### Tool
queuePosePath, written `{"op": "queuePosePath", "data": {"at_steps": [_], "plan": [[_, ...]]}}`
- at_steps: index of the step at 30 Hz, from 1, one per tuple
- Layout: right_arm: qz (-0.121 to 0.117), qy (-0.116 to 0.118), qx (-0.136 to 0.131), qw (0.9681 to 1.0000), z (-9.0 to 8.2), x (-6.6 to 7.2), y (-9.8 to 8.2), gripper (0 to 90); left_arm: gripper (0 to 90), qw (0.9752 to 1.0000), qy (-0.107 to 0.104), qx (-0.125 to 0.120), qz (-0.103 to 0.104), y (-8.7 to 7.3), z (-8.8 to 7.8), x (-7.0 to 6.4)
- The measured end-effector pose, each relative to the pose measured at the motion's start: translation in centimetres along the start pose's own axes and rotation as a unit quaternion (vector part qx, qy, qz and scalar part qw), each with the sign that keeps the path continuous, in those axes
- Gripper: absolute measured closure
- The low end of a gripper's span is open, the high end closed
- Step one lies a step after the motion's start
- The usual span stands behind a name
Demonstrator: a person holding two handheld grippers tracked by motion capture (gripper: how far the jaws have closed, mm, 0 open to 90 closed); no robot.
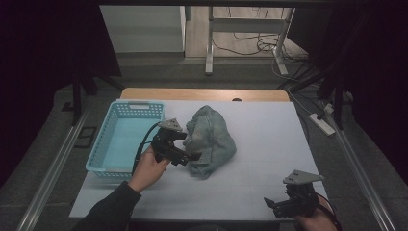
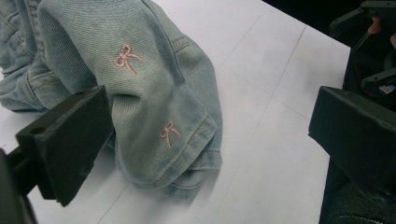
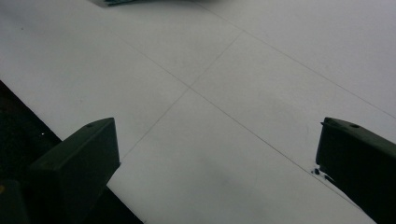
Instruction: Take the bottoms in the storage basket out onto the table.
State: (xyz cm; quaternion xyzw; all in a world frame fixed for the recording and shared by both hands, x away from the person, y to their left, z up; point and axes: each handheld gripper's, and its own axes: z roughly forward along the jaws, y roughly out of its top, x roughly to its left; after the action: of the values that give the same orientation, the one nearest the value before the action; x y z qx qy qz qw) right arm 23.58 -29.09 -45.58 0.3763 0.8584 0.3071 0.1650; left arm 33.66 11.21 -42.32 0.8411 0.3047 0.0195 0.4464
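The white tabletop [image 1: 250, 144] carries a blue basket [image 1: 118, 137] just behind the left claw [image 1: 185, 154]. Touching that claw's tips lies a crumpled heap of faded light-blue jeans [image 1: 211, 137], with small pink embroidered bows [image 2: 126, 57] and a stitched hem; the claw stands wide, nothing gripped. The right claw [image 1: 276, 204], well apart from the jeans, is also spread wide over bare tabletop.

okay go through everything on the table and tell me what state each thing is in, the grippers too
Jeans: crumpled in a heap on the table, not gripped.
Basket: upright, empty, left of the jeans.
Left gripper: open, jaws at the jeans' near edge.
Right gripper: open, over bare table near the front right corner.
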Motion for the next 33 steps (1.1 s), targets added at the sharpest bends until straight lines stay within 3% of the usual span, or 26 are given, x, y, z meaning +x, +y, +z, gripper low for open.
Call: {"op": "queuePosePath", "data": {"at_steps": [17, 33], "plan": [[0.008, 0.001, -0.004, 1.0000, -0.1, -0.1, 0.0, 0.0, 1.1, 0.9999, 0.008, -0.009, -0.007, -0.8, -1.1, 0.0], [0.009, 0.001, -0.004, 0.9999, -0.1, -0.2, 0.0, 0.0, 1.7, 0.9995, 0.000, -0.028, -0.014, -1.9, -2.3, 0.3]]}}
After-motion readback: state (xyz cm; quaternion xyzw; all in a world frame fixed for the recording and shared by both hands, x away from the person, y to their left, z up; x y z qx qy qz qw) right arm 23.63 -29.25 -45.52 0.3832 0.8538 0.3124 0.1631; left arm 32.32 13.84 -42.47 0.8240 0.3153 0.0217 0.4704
